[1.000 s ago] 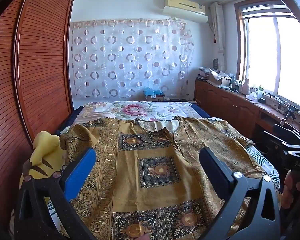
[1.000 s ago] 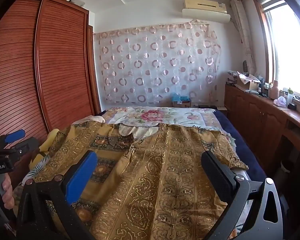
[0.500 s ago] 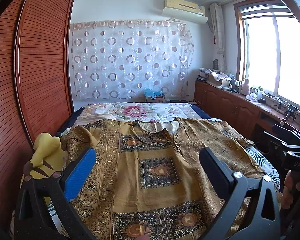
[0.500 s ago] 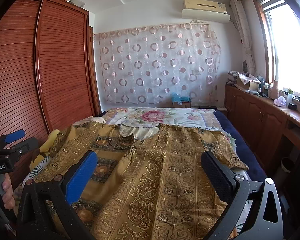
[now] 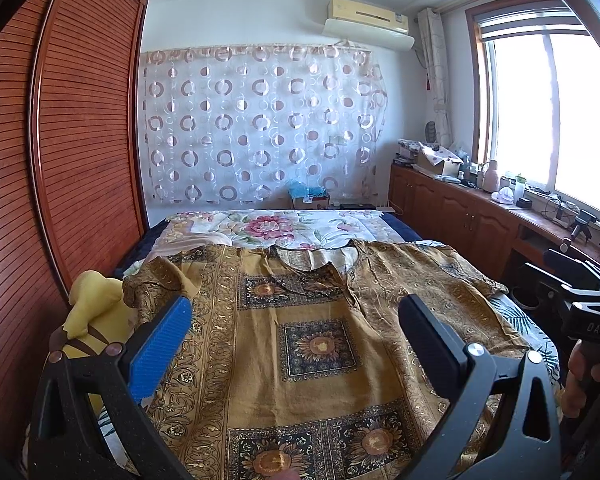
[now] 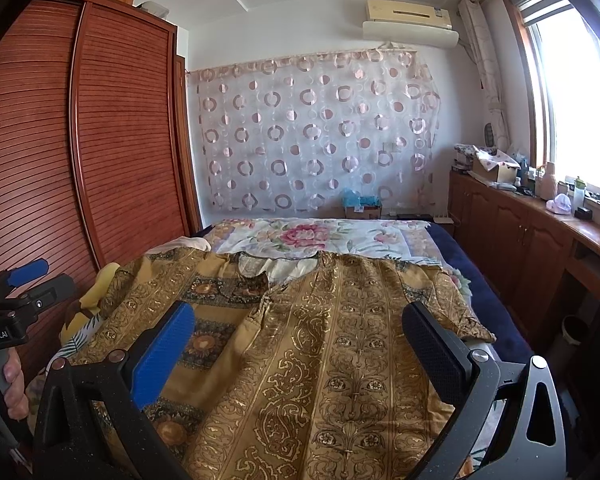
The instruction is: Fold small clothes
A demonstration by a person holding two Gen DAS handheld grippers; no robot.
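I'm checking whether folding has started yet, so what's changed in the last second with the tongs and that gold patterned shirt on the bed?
Nothing visibly changed. The left tongs and right tongs stay open above the gold patterned shirt, gripping nothing, and the shirt still lies spread on the bed, unfolded.

Both wrist views look low along the bed (image 5: 284,228) toward the curtained far wall (image 5: 260,128), close above the patterned garment (image 5: 300,340). The left view sits further left; each catches the other hand-held gripper at its frame edge.
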